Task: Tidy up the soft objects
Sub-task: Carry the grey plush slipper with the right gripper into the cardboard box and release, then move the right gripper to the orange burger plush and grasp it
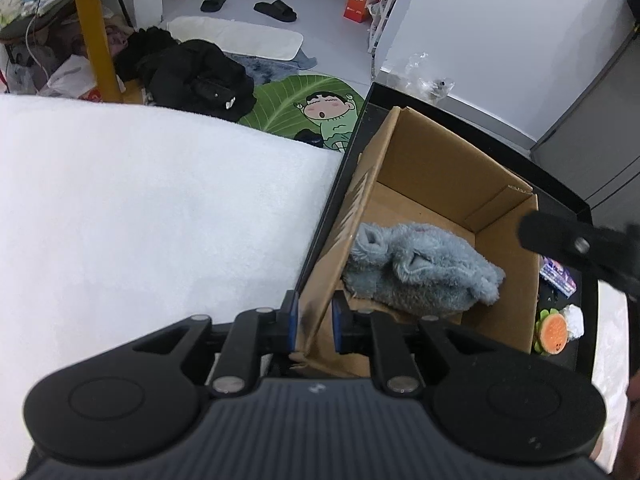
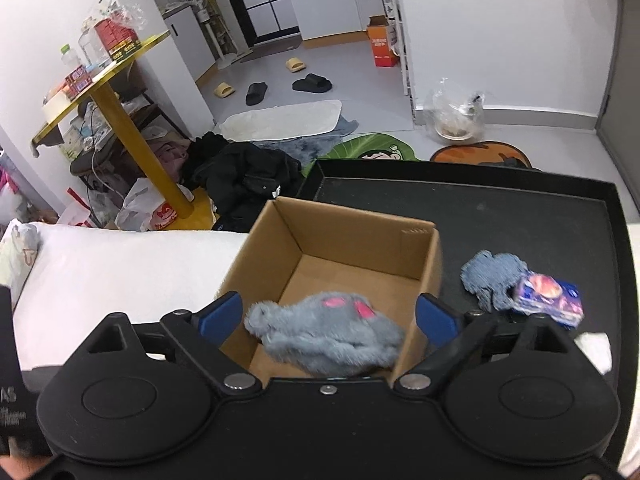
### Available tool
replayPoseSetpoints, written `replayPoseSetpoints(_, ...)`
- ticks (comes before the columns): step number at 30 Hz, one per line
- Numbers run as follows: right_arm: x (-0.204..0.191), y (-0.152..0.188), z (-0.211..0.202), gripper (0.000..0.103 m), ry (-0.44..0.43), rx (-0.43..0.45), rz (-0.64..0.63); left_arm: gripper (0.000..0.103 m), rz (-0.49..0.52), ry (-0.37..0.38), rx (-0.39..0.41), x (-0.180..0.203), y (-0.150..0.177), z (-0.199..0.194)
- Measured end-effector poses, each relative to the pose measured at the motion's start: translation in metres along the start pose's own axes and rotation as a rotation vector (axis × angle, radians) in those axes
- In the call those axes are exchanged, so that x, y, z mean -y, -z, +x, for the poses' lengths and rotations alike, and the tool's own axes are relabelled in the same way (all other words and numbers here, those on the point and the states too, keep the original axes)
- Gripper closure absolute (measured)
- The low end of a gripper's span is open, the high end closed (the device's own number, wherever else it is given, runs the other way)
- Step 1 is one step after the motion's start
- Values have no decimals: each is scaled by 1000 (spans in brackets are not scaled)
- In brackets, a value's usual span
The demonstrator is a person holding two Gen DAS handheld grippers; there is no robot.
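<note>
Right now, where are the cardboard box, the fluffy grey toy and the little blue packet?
cardboard box (image 2: 360,236), right wrist view, on its far wall.
fluffy grey toy (image 2: 328,336), right wrist view, on its furry middle.
blue packet (image 2: 548,298), right wrist view, on its printed top face.

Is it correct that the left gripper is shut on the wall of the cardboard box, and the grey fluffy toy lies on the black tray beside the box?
Not quite. The left gripper is shut on the wall of the cardboard box, but the grey fluffy toy lies inside the box, not on the black tray beside it. The right wrist view shows this clearly.
</note>
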State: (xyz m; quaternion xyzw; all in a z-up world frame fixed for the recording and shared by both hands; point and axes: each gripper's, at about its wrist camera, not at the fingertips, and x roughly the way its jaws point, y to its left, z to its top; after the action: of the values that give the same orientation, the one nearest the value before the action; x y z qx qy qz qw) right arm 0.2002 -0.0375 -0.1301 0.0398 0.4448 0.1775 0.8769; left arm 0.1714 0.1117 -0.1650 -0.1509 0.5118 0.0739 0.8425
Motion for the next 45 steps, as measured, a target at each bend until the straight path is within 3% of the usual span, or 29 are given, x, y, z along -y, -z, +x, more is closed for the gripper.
replayPoseSetpoints(11, 29, 23, -19, 7, 64, 2, 19, 73, 85, -33, 0, 14, 3, -2)
replayPoseSetpoints(14, 42, 29, -23, 7, 93, 5, 37, 64, 93, -36, 23, 15, 4, -7)
replayPoseSetpoints(16, 50, 33, -25, 7, 111, 3, 55, 52, 105, -45, 40, 18, 6, -10)
replayPoseSetpoints(25, 90, 49, -24, 7, 168, 11, 168, 37, 166, -69, 74, 31, 10, -15)
replayPoseSetpoints(31, 109, 61, -17, 7, 196, 10, 222, 21, 176, -20, 58, 34, 12, -17)
replayPoseSetpoints(40, 132, 81, -3, 7, 240, -2, 327, 11, 208, -60, 72, 47, 12, -15)
replayPoseSetpoints(45, 140, 92, 8, 7, 295, -4, 367, 10, 250, -99, 37, 57, 11, -8)
